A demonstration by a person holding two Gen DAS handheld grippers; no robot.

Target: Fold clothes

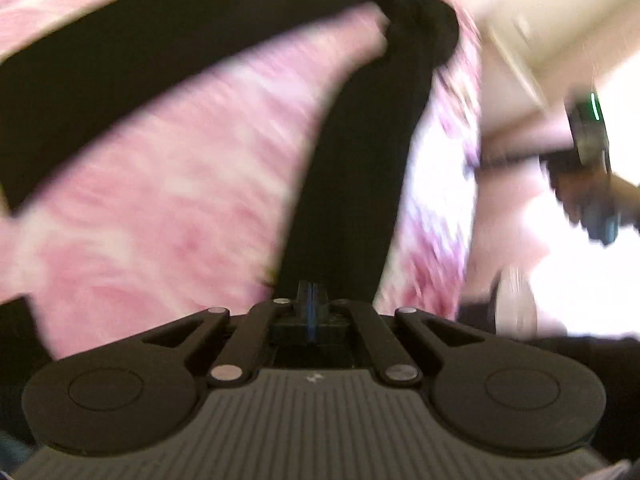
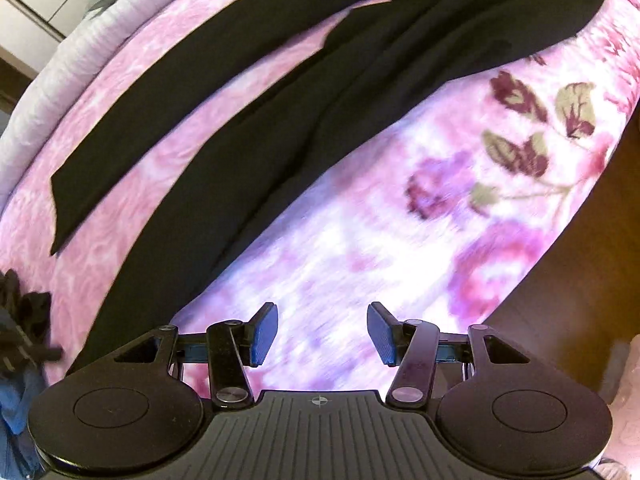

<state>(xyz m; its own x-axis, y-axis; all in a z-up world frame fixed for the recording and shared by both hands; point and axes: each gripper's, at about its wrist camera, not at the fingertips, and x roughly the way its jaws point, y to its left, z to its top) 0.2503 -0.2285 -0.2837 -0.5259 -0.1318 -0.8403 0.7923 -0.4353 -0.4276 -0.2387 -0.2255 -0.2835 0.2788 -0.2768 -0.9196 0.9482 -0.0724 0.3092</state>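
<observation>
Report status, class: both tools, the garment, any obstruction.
Left tool shut at black fabric garment's leg end. Right tool open, empty, over pink floral blanket. No obstruction seen.

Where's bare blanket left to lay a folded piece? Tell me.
Free: the floral blanket ahead of the open right gripper, between the black garment and the bed's right edge. Narrower: the pink strip between its two legs. Crowded: far end, where the fabric bunches.

A bed with a pink floral blanket (image 2: 360,208) carries black trousers (image 2: 280,92), spread with legs running from far right toward near left. A white cover (image 2: 60,64) lies at its far-left edge.
</observation>
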